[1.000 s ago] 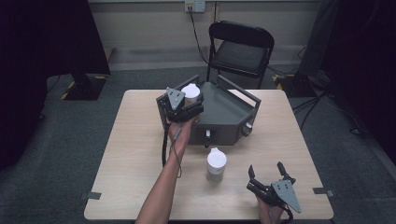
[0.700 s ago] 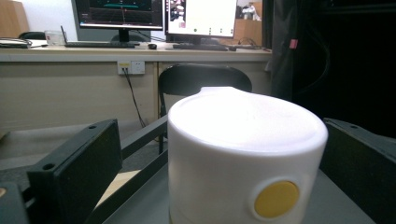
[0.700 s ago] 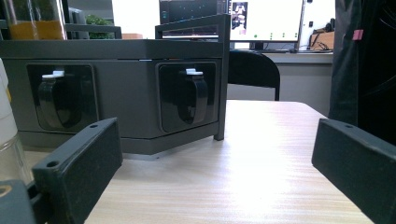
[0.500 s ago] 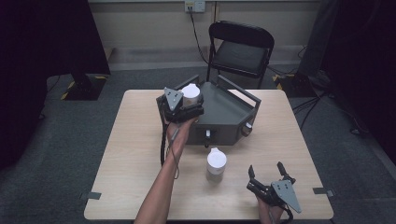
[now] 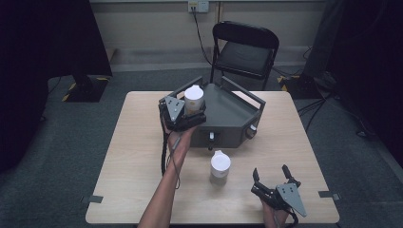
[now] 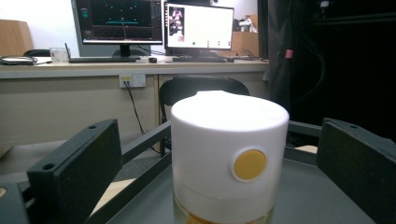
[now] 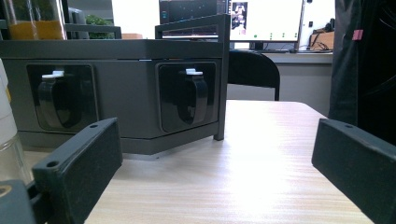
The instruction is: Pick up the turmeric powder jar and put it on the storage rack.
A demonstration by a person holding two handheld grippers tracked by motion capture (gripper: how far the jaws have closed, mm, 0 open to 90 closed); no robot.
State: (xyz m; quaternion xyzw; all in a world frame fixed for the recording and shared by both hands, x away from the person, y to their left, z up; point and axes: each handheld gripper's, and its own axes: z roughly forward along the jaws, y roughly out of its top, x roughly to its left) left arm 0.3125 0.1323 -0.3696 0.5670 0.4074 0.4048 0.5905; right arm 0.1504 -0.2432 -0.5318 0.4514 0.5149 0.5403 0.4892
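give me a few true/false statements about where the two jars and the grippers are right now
1. A white-lidded jar sits between the jaws of the left hand-held gripper, over the grey rack. True.
2. The right hand-held gripper is shut on the second jar. False: its jaws are apart with nothing between them, and that jar stands on the table to its left.
3. The jar at the left hand-held gripper has a yellow dot on its lid. True.
4. Both jars stand on the rack. False: one stands on the table in front of it.
5. A chair stands behind the table. True.
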